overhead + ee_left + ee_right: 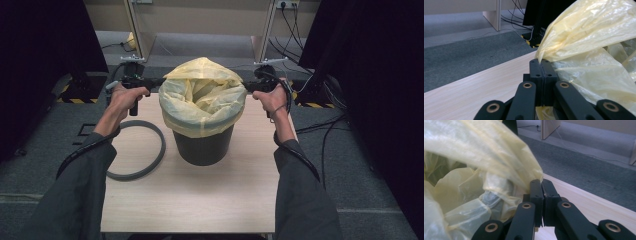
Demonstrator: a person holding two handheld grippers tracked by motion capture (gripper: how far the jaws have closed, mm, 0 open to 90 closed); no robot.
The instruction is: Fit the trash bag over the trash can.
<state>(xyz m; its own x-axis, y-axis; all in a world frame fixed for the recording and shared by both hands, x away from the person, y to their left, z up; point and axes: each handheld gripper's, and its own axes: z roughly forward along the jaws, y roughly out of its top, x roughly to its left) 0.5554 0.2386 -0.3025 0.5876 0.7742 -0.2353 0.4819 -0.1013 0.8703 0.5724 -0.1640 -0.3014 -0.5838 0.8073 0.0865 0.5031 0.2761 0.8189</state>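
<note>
Yellow plastic bag (202, 97) lines the dark bin (202, 145) standing in the middle of the wooden table (200, 200). At the bag's left edge, the left gripper (150, 81) has its jaws closed on a fold of the film. At the right edge, the right gripper (252, 86) pinches the film in the same way. A grey ring (150, 160) lies left of the bin.

pale yellow bag (202, 95), dark grey bin (202, 147), light wood table (190, 200)
</note>
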